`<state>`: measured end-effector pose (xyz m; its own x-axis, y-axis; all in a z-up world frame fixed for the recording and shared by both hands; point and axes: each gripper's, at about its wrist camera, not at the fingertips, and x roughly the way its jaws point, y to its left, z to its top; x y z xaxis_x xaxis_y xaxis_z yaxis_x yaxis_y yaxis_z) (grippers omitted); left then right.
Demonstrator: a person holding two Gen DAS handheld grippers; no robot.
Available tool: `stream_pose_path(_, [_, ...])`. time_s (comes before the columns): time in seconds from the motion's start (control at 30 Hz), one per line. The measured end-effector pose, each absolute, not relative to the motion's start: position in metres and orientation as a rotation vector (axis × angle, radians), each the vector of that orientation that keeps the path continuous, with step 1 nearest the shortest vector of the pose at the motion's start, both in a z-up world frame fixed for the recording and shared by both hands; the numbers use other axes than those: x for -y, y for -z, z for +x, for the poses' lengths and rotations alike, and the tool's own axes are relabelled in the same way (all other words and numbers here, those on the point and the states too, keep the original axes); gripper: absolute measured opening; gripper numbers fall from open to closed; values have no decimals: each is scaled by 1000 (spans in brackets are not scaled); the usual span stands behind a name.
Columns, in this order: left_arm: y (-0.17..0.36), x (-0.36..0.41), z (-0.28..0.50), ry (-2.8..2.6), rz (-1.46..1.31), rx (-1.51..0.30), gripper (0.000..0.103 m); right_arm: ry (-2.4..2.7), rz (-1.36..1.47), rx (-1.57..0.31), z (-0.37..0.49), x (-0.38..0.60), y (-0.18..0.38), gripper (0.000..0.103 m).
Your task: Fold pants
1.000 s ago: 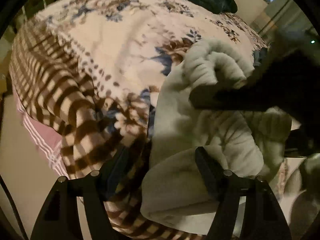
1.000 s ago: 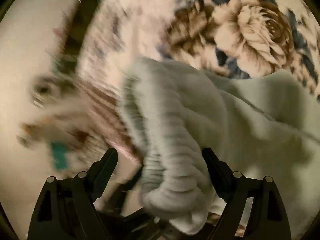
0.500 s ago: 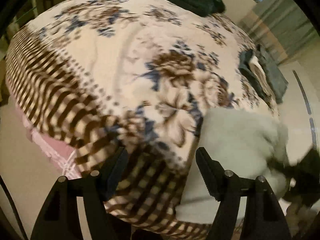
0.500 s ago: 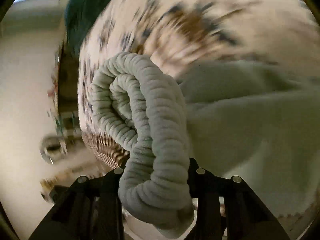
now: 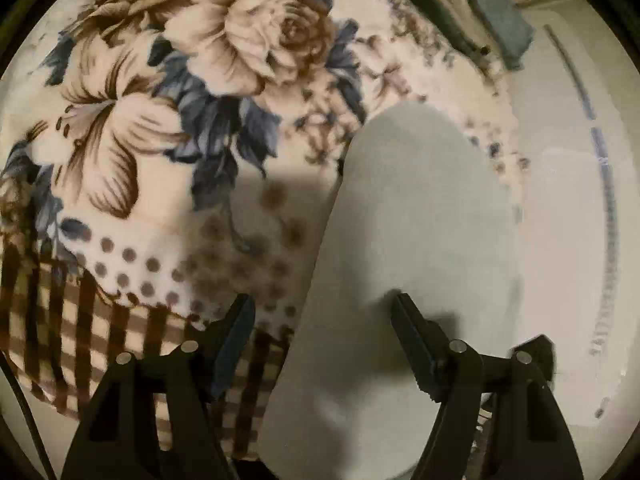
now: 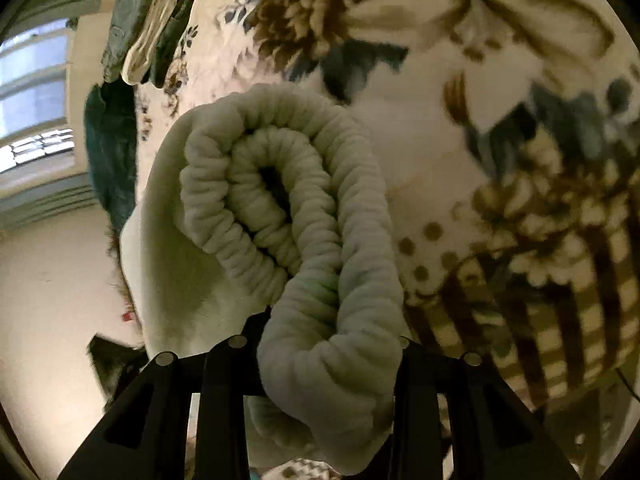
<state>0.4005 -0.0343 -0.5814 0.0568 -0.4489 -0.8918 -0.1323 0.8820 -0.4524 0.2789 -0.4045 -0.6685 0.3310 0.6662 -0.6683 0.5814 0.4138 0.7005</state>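
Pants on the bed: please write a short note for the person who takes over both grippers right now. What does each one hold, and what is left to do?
Right gripper: shut on the pants, clamping the bunched ribbed waistband.
Left gripper: open, holding nothing; its fingers straddle the left edge of the pants.
Pants: pale grey-green, a smooth stretch lying flat at the edge of the floral blanket, waistband end lifted by the right gripper.
Done: the garment looks partly folded already; how many folds, I cannot tell.
Left: probably lay the waistband end down, flatten it and finish the fold.
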Motion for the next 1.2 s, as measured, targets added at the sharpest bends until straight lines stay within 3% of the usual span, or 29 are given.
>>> stream_pose_path(0.1, [578,36,404,245,-451,-1497,69,-69,1268,-1381,275,407,675,76])
stream_pose_path(0.13, [576,36,404,240,-440,-1494,69,-45,1266,-1388,270,411,677,80])
stream_pose_path(0.4, [540,64,383,276,-267,-1411,69,65,1187,-1324,226,430,620,83])
stream_pose_path(0.57, [551,80,389,283,-277,-1430,69,-41,1226,-1415,250,402,658,83])
stream_pose_path(0.6, [550,81,391,278,-276,-1426,69,-58,1253,-1434,251,397,668,79])
stream_pose_path(0.63, [547,82,392,278,-267,-1421,69,-36,1197,-1453,253,395,668,59])
stream_pose_path(0.7, [541,83,394,283,-265,-1405,69,-1,1061,-1420,255,403,648,32])
stream_pose_path(0.77, [544,85,396,280,-267,-1407,69,122,920,-1316,248,432,616,29])
stream_pose_path(0.97, [564,99,415,249,-325,-1462,69,174,989,-1444,244,478,669,31])
stream_pose_path(1.07, [560,96,437,247,-419,-1459,69,144,986,-1492,255,474,676,51])
stream_pose_path(1.1, [558,94,448,254,-469,-1455,69,143,1002,-1494,257,474,674,63])
stream_pose_path(1.2, [545,94,472,242,-487,-1418,69,96,1060,-1466,266,473,662,69])
